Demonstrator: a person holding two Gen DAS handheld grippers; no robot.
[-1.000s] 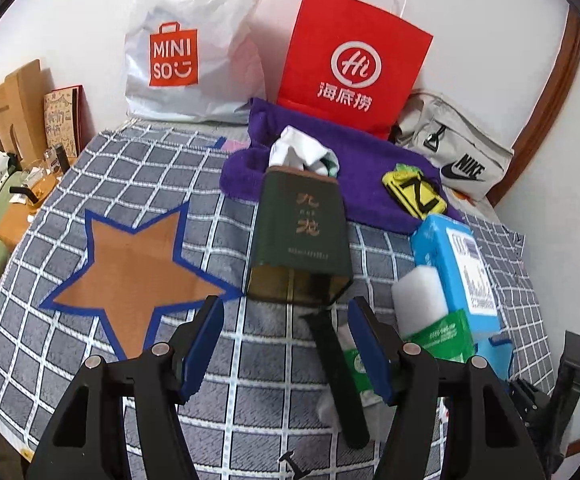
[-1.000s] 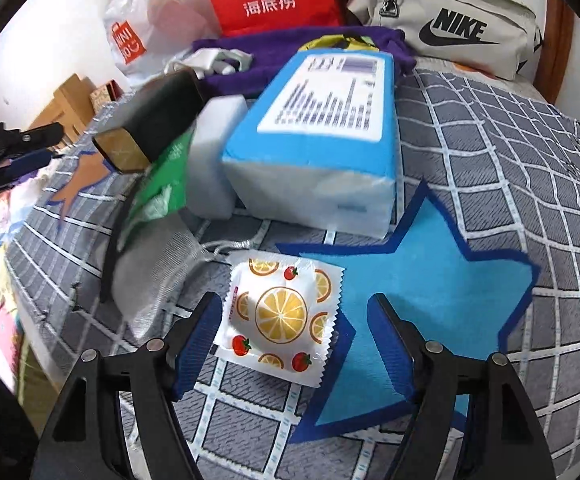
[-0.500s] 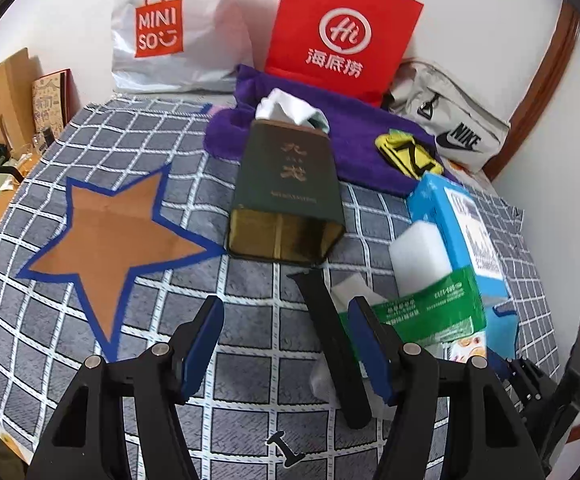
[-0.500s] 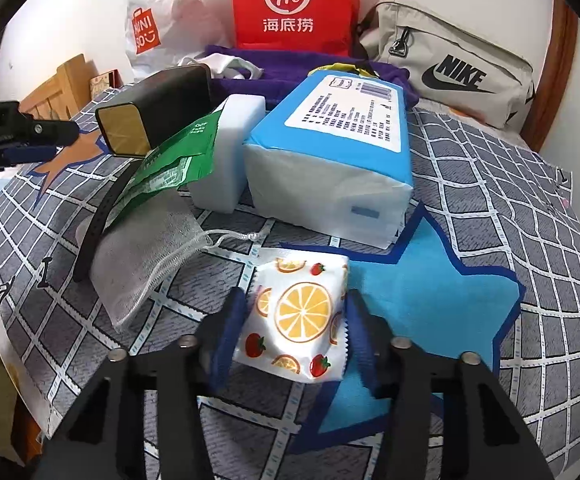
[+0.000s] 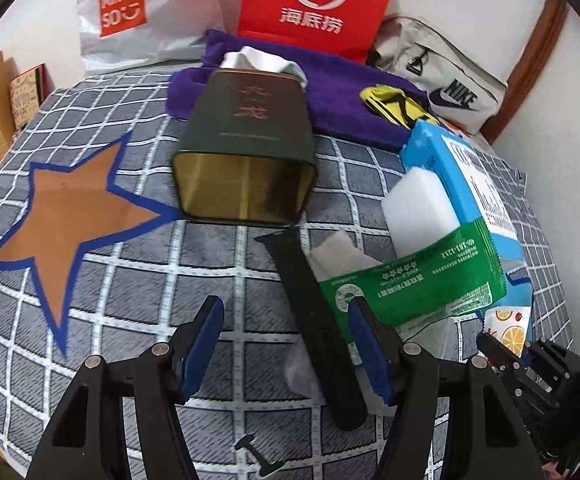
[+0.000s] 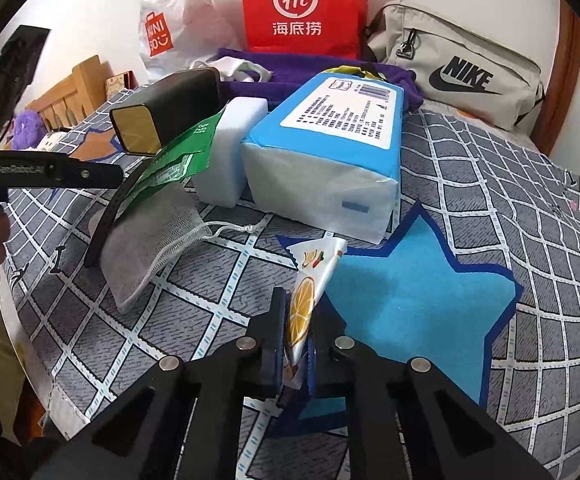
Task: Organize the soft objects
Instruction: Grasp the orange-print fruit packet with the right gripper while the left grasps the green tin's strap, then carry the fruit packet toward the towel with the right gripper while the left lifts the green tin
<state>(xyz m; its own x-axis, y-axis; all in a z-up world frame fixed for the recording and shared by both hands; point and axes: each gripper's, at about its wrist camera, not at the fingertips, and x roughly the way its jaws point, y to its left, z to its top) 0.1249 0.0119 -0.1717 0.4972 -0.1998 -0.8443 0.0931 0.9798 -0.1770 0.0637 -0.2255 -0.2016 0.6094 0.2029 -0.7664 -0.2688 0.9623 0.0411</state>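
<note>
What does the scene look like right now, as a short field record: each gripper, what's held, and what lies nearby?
right gripper: shut on the fruit-print packet, lifted edge-on above the blue star
left gripper: open, holding nothing, over the checked cloth
between left fingers: black strap on the cloth
near left gripper: green packet, white mesh pouch
behind: blue tissue pack, white sponge block, dark green tin on its side
unoccupied marker: orange star

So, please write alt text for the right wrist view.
The right hand-held gripper is shut on a fruit-print packet, at the edge of a blue star on a checked cloth. Behind lie a blue tissue pack and mesh bag.
</note>
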